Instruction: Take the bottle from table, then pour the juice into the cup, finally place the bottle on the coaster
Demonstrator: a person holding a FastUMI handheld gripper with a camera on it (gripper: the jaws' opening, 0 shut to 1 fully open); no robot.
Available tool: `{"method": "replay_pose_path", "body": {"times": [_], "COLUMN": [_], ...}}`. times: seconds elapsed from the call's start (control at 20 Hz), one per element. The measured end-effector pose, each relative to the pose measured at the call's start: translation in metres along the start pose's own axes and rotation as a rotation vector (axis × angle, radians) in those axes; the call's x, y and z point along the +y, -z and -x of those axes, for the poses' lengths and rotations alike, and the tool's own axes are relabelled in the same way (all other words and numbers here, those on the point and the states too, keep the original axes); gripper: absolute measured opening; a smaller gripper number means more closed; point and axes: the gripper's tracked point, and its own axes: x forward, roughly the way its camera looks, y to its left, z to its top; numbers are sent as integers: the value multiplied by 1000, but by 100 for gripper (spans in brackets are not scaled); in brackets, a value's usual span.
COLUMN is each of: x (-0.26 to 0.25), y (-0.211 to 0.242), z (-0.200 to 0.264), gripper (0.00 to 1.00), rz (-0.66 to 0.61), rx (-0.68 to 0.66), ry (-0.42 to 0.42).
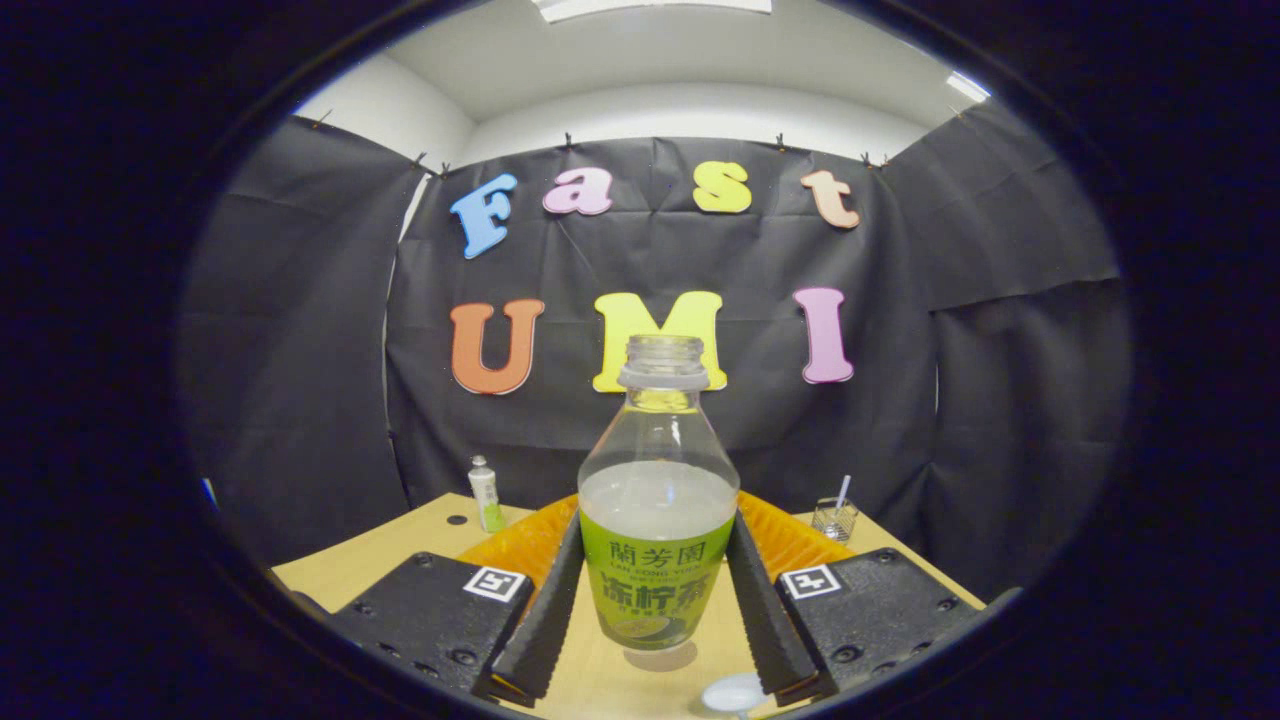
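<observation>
A clear plastic bottle (658,500) with a green label stands upright between my fingers, its cap off and cloudy pale juice filling it to about half. My gripper (657,530) is shut on the bottle, one finger pressing each side of the label. The bottle's base hangs just above the wooden table (390,550), with its shadow right beneath it. A small clear cup (834,520) holding a white stick stands beyond the right finger, near the table's far right corner. A pale round disc (735,692), partly cut off, lies on the table close under the right finger.
An orange ribbed object (520,545) lies on the table behind the bottle, spreading to both sides. A small white and green tube (487,495) stands upright at the far left of the table. The black cloth wall closes the table's far side.
</observation>
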Motion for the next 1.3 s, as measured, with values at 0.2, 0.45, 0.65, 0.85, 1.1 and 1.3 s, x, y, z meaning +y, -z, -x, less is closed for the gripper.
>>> {"method": "replay_pose_path", "body": {"times": [0.2, 0.45, 0.65, 0.85, 1.1, 1.3], "x": [0, -1, -5, -13, -14, -8], "y": [41, 106, 140, 164, 195, 201], "z": [-36, -76, -97, -111, -119, -119], "gripper": [79, 79, 79, 79, 79, 80], "rz": [3, 18, -8, -10, 18, 30], "rx": [34, 106, 124, 138, 166, 136], "ry": [37, 58, 71, 96, 128, 129]}}
